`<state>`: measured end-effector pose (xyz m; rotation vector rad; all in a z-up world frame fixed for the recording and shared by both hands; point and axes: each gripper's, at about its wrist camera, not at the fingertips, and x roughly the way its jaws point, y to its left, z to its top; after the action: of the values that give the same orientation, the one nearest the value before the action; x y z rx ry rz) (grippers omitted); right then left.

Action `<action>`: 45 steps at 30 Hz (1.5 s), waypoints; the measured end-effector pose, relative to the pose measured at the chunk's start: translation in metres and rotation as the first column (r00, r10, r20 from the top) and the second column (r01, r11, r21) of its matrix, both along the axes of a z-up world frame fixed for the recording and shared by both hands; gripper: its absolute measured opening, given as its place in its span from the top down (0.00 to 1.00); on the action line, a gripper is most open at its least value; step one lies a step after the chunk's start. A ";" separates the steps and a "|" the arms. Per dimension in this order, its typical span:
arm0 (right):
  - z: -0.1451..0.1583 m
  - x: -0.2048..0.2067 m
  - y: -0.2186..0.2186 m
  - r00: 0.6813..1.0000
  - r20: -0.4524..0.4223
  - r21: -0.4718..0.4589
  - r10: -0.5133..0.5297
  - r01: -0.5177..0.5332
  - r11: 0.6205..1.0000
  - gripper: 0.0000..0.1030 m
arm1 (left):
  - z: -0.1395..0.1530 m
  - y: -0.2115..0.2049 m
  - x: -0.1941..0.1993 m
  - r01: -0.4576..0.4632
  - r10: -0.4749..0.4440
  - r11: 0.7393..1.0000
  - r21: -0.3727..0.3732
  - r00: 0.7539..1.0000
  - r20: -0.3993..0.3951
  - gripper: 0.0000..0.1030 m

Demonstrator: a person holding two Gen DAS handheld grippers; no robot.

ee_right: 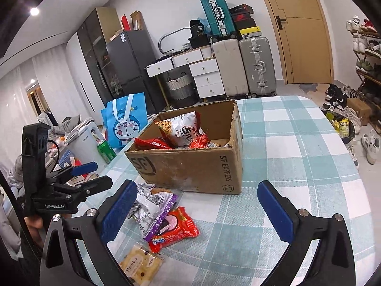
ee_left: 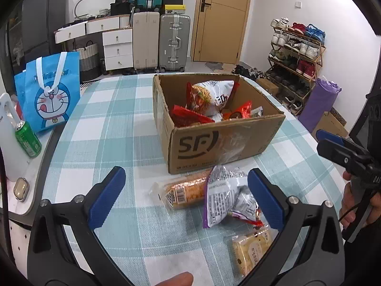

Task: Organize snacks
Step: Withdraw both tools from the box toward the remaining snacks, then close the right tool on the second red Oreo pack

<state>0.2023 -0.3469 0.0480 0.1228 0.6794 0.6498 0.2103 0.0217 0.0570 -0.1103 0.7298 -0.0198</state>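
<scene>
A cardboard SF box (ee_left: 197,146) (ee_right: 190,166) stands open on the checked table and holds several snack packs, among them a red-and-white noodle bag (ee_left: 209,95) (ee_right: 181,128). In front of it lie a bread roll pack (ee_left: 183,190), a silver-purple packet (ee_left: 221,195) (ee_right: 154,211), a red Oreo pack (ee_right: 176,228) and a yellow cracker pack (ee_left: 252,247) (ee_right: 140,265). My left gripper (ee_left: 188,197) is open and empty above the loose snacks. My right gripper (ee_right: 200,212) is open and empty just right of them; it also shows in the left wrist view (ee_left: 338,147).
A blue Doraemon bag (ee_left: 50,93) (ee_right: 126,121) and a green can (ee_left: 28,139) (ee_right: 106,150) stand at the table's left. Suitcases, drawers and a door are behind; a shoe rack (ee_left: 295,64) is at the right. Bare tablecloth (ee_right: 297,155) lies right of the box.
</scene>
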 end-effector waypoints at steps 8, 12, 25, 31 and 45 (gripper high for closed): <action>-0.007 0.000 0.009 1.000 -0.024 -0.013 0.018 -0.018 1.000 0.00 | -0.012 -0.001 -0.003 -0.010 0.011 1.000 0.019 1.000 -0.026 0.01; -0.011 -0.001 0.016 0.999 -0.036 -0.036 0.037 -0.038 0.999 0.00 | -0.013 0.001 -0.002 -0.011 0.012 1.000 0.017 0.999 -0.037 0.01; -0.039 0.006 0.033 0.993 -0.103 -0.162 0.050 -0.066 0.985 0.00 | -0.020 0.000 0.003 0.001 0.001 1.000 0.028 0.998 -0.069 0.01; -0.054 0.006 0.044 0.988 -0.131 -0.208 0.082 -0.109 0.972 0.00 | -0.026 -0.003 0.005 0.012 -0.009 0.999 0.038 0.996 -0.089 0.01; -0.079 -0.005 0.069 0.972 -0.171 -0.311 0.162 -0.210 0.927 0.00 | -0.031 -0.002 0.007 0.015 -0.011 0.999 0.036 0.994 -0.109 0.01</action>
<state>0.1975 -0.2782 -0.0306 -0.2092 0.9366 0.7056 0.2172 0.0197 0.0257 -0.0723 0.8393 -0.0127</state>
